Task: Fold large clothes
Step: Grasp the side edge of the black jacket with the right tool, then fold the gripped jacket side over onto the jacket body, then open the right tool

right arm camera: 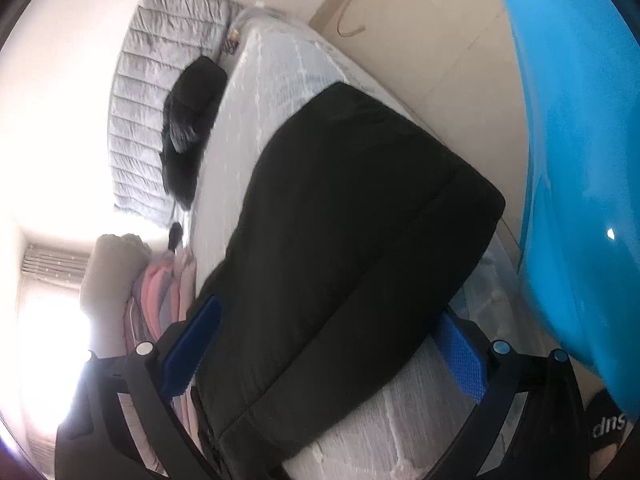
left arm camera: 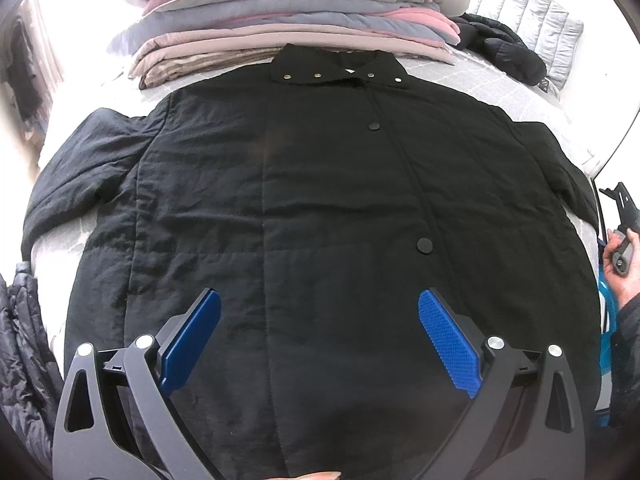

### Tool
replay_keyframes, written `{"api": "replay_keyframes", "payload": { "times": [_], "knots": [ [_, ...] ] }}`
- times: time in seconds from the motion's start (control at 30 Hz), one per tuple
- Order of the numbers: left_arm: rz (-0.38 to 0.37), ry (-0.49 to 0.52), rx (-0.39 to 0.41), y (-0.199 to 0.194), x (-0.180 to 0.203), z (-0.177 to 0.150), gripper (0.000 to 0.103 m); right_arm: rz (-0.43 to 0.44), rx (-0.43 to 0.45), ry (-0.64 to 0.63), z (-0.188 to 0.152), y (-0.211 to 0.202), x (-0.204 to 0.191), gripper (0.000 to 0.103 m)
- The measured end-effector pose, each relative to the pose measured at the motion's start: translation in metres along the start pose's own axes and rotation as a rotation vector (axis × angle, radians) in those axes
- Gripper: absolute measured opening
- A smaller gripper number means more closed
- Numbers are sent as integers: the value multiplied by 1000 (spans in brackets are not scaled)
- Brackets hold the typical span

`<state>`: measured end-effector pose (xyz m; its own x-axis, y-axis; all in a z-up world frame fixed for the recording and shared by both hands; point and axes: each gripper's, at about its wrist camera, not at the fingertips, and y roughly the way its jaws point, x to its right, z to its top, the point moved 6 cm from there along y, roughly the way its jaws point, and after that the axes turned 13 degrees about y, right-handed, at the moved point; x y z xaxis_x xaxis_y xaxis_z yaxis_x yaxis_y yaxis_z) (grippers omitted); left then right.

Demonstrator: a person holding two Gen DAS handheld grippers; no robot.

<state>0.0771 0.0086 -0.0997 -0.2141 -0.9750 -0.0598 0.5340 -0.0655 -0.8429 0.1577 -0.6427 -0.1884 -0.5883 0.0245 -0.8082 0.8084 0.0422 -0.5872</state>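
A large black quilted coat (left arm camera: 304,200) lies flat, front up, on the bed, collar at the far end and sleeves spread to both sides. My left gripper (left arm camera: 320,340) is open and hovers above the coat's lower half, touching nothing. In the right wrist view the camera is rolled sideways: the coat's right sleeve and side (right arm camera: 344,240) hang over the mattress edge (right arm camera: 280,92). My right gripper (right arm camera: 328,356) is open, its blue pads on either side of the coat's edge, not closed on it. It also shows at the far right of the left wrist view (left arm camera: 622,240).
A stack of folded bedding (left arm camera: 288,28) stands behind the collar. A small black puffer jacket (left arm camera: 504,52) lies at the back right by a grey quilt (left arm camera: 528,12). Another dark puffer (left arm camera: 20,352) hangs at the near left. A blue plastic object (right arm camera: 580,160) is close to the right.
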Motion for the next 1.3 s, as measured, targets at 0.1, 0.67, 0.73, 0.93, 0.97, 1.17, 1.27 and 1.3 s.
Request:
{"api": "replay_keyframes", "payload": {
  "times": [0.1, 0.67, 0.73, 0.93, 0.97, 1.17, 1.27, 1.3],
  "knots": [
    [-8, -4, -1, 0, 0, -1, 96, -75, 74, -45, 1, 0, 2, 54],
    [-1, -15, 2, -1, -5, -1, 96, 102, 215, -314, -12, -47, -72, 11],
    [-2, -19, 2, -1, -7, -1, 96, 110, 219, -348, -19, -53, -79, 11],
    [3, -36, 9, -4, -13, 0, 96, 152, 239, -471, -50, -72, -120, 11],
    [3, -43, 13, -5, -15, 1, 96, 162, 240, -501, -58, -73, -131, 11],
    [4, -79, 32, -12, -28, 3, 96, 263, 188, -778, -171, -75, -216, 11],
    [7, -90, 46, -18, -34, 3, 96, 307, 125, -925, -247, -67, -243, 11],
    [6, -96, 51, -20, -37, 2, 96, 320, 92, -981, -278, -62, -248, 11]
  ]
}}
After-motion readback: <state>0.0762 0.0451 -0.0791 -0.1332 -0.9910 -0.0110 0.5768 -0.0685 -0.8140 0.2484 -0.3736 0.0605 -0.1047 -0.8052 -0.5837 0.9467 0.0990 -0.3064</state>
